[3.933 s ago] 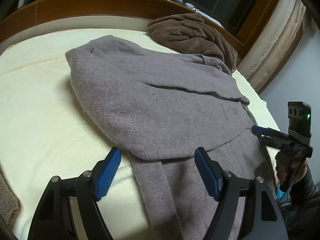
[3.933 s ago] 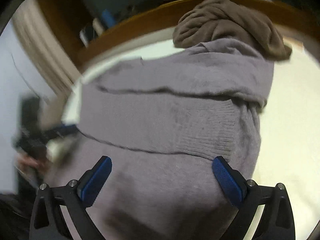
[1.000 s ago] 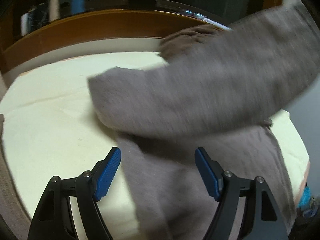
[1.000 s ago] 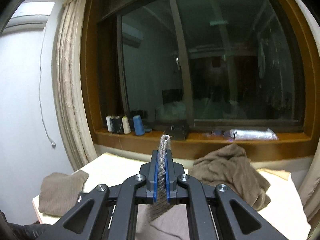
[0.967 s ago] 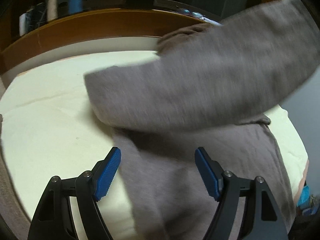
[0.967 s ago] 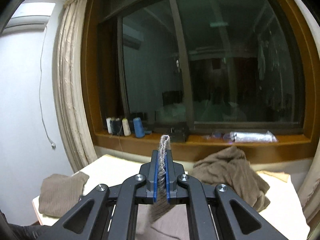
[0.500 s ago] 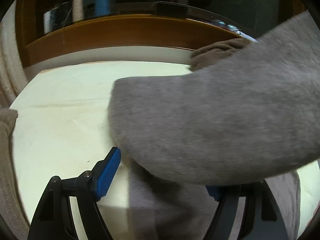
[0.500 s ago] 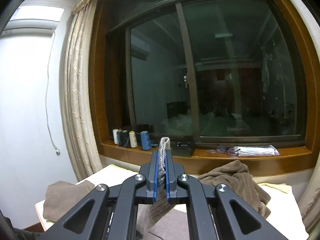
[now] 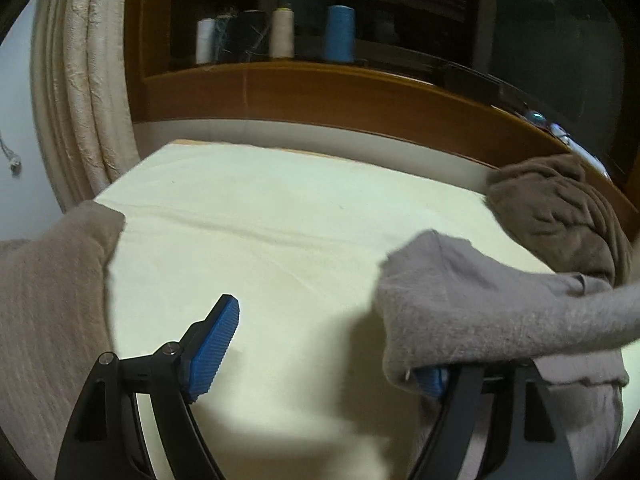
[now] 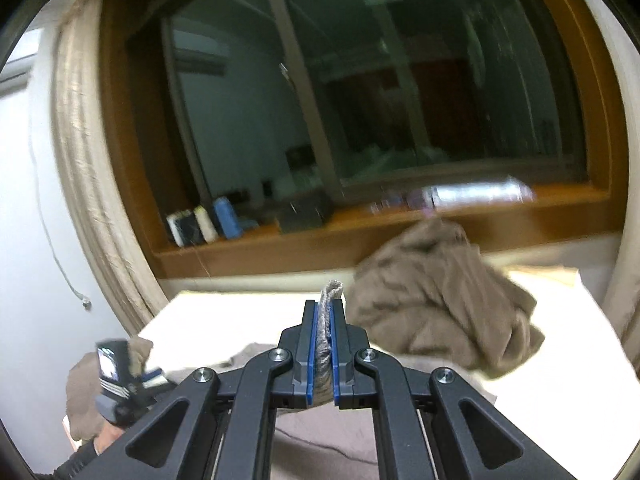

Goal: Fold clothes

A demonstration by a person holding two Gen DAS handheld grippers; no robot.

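A grey knit sweater (image 9: 492, 312) lies on the cream bed (image 9: 280, 232). Its folded part hangs across the right of the left wrist view and covers my left gripper's right finger. My left gripper (image 9: 320, 356) is open and empty, low over the sheet, beside the sweater's edge. My right gripper (image 10: 324, 344) is shut on a fold of the grey sweater (image 10: 329, 332) and holds it up above the bed. The rest of the sweater (image 10: 320, 440) lies under it. The left gripper (image 10: 120, 376) shows at the lower left of the right wrist view.
A crumpled brown garment (image 9: 560, 216) lies at the bed's far right, also in the right wrist view (image 10: 440, 304). A folded beige garment (image 9: 44, 312) sits at the left edge. Thread spools (image 9: 280, 36) stand on the wooden window sill (image 9: 360, 92). A curtain (image 9: 80, 92) hangs at the left.
My right gripper has carried the sweater fold on, tilting downward toward the bed. My left gripper has swung left, so the sweater now fills only the right of its view.
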